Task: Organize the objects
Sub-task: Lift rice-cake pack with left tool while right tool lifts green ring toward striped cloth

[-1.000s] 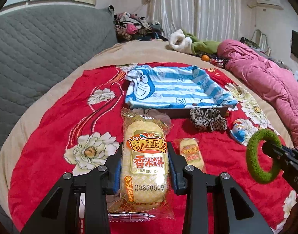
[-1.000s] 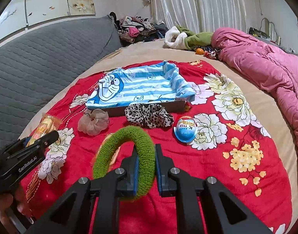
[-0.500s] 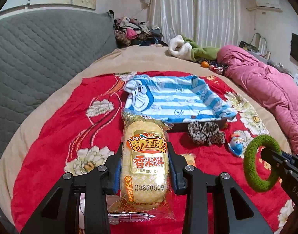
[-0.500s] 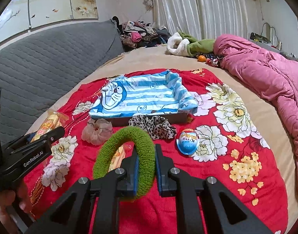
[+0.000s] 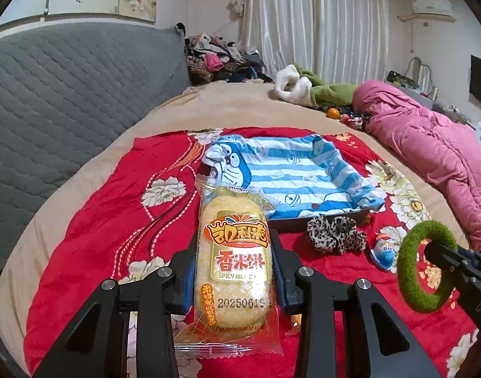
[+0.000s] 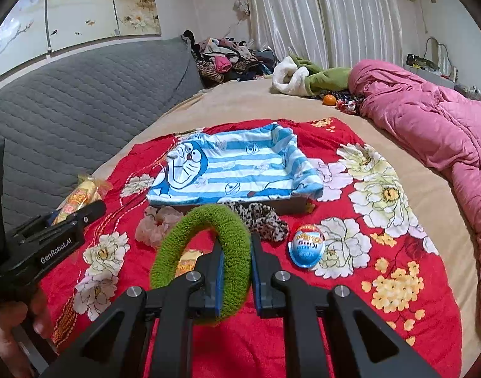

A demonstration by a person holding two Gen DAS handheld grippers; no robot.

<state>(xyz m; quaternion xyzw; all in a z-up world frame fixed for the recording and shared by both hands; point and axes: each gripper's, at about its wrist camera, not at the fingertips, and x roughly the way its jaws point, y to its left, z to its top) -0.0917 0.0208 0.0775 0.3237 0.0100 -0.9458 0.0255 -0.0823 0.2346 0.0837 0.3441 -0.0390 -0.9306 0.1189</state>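
The red floral blanket (image 6: 398, 245) lies under everything. On it sits your landmark, the blue-striped tray (image 5: 291, 176). Nearer you than the tray, your left gripper (image 5: 234, 271) clamps the rice cracker packet (image 5: 235, 261) upright, and your right gripper (image 6: 235, 278) pinches the green ring (image 6: 205, 258). The leopard scrunchie (image 5: 335, 234) touches the tray's near wall; the blue egg (image 6: 306, 245) lies just right of it.

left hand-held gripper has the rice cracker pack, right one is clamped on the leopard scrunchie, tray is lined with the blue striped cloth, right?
One thing is wrong: the right hand-held gripper is clamped on the green fuzzy ring, not the leopard scrunchie, which lies on the red blanket in front of the tray, as the right wrist view shows. The left hand-held gripper does hold the rice cracker pack, and the blue striped cloth does line the tray.
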